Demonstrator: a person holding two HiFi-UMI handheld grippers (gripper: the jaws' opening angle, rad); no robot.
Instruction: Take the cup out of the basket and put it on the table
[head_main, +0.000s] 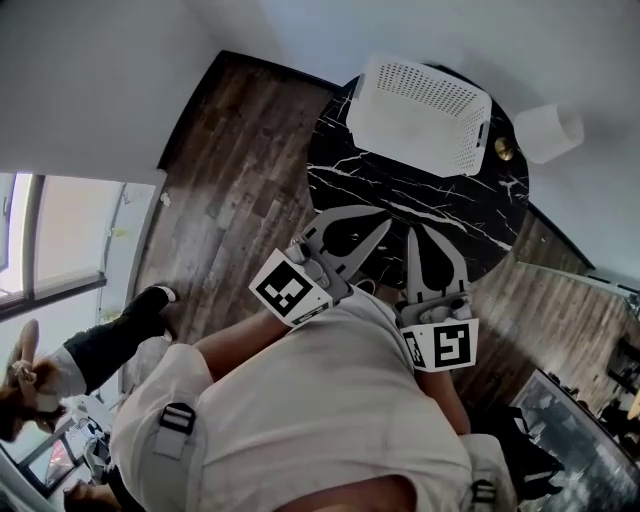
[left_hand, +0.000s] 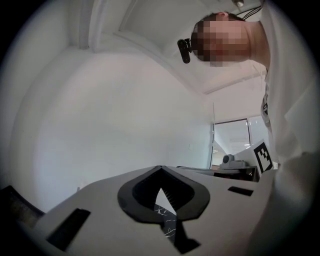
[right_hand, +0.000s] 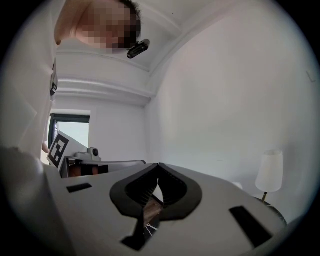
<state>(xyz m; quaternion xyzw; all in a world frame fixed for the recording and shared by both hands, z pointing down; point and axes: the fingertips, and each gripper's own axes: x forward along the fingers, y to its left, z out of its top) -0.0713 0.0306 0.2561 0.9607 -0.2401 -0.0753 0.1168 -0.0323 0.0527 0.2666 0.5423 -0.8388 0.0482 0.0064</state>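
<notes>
A white perforated basket (head_main: 420, 115) stands at the far side of the round black marble table (head_main: 400, 205). No cup shows in any view; the basket's inside is hidden from here. My left gripper (head_main: 386, 222) and right gripper (head_main: 412, 235) hover side by side over the table's near edge, close to the person's chest. Both point toward the basket but stay well short of it. In the left gripper view the left gripper (left_hand: 160, 168) has its jaw tips together with nothing between them. The right gripper (right_hand: 159, 165) is shut and empty too. Both gripper views tilt up at white walls.
A white-shaded lamp (head_main: 548, 130) on a brass base stands right of the basket, and the lamp (right_hand: 269, 172) also shows in the right gripper view. Wooden floor surrounds the table. Another person's legs (head_main: 120, 335) are at the lower left.
</notes>
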